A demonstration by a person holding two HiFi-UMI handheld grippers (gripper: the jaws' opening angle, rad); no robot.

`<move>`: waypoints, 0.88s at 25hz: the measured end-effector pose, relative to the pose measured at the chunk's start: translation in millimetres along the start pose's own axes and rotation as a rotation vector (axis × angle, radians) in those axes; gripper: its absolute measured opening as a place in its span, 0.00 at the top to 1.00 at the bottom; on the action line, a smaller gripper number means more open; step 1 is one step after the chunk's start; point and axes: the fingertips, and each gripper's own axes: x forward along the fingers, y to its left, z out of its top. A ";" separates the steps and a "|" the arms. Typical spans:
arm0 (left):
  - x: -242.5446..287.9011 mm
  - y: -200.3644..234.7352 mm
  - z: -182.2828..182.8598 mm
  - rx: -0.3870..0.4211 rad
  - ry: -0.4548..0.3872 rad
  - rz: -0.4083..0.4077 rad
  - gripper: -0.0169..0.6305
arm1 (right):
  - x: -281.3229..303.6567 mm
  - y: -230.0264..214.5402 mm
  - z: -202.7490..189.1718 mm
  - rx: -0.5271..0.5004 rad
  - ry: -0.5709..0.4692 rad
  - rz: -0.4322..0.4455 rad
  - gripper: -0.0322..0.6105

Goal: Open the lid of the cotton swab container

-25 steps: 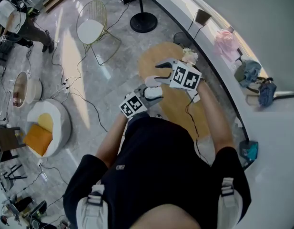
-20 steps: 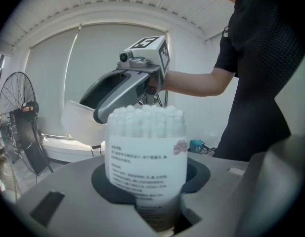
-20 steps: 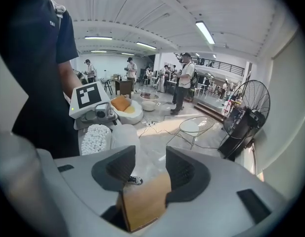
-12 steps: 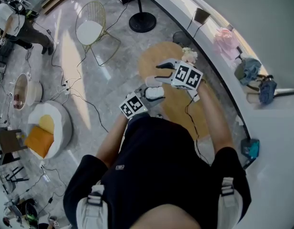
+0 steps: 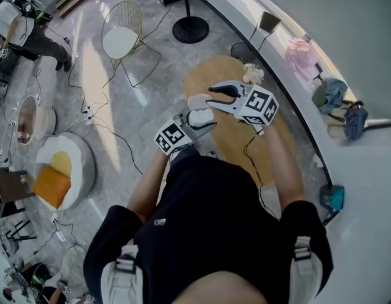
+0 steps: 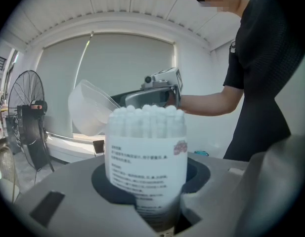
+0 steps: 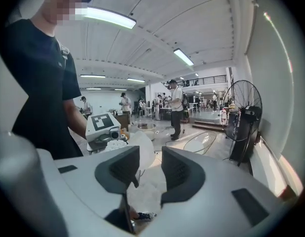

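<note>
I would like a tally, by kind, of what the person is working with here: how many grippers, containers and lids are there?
cotton swab container: 1
lid: 1, lifted off the container
grippers: 2, the left gripper holding the container, the right gripper whose fingers have just been closing, the lid between them
total: 4

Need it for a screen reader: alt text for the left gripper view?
The left gripper grips an open container packed with swabs. Behind it, the right gripper, jaws just closing on the clear lid, holds it tilted at left.
</note>
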 end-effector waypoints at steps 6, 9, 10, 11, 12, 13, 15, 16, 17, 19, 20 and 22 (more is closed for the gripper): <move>-8.5 8.9 0.6 -0.002 -0.006 0.028 0.68 | -11.9 6.9 -8.7 0.023 -0.056 -0.051 0.95; -9.6 11.6 2.0 -0.007 -0.013 0.040 0.68 | -14.8 12.2 -18.3 0.022 -0.049 -0.061 0.96; -10.0 12.8 2.6 -0.007 -0.014 0.043 0.68 | -15.0 14.5 -21.9 0.022 -0.047 -0.057 0.96; -10.6 14.2 3.0 -0.007 -0.014 0.044 0.68 | -14.6 16.6 -26.1 0.022 -0.048 -0.051 0.96; -11.3 15.7 3.5 -0.007 -0.014 0.046 0.68 | -13.6 18.1 -30.9 0.021 -0.051 -0.046 0.96; -12.1 17.4 4.0 -0.007 -0.014 0.047 0.68 | -12.4 19.0 -35.8 0.020 -0.052 -0.045 0.96; -14.0 20.2 4.8 -0.008 -0.013 0.050 0.68 | -11.7 20.6 -43.3 0.026 -0.032 -0.054 0.96; -14.8 21.4 5.1 -0.010 -0.013 0.051 0.68 | -12.0 21.2 -46.5 0.031 -0.023 -0.060 0.96; -15.3 22.7 5.5 -0.012 -0.013 0.053 0.68 | -12.3 21.2 -50.4 0.036 -0.018 -0.064 0.96; -15.9 25.7 6.3 -0.017 -0.014 0.055 0.68 | -13.2 20.3 -57.4 0.045 -0.010 -0.072 0.96; -16.2 26.8 6.4 -0.019 -0.014 0.056 0.68 | -13.7 20.4 -58.9 0.050 -0.005 -0.075 0.96; -17.1 26.9 6.4 -0.021 -0.011 0.055 0.68 | -14.5 21.7 -59.0 0.056 0.002 -0.084 0.96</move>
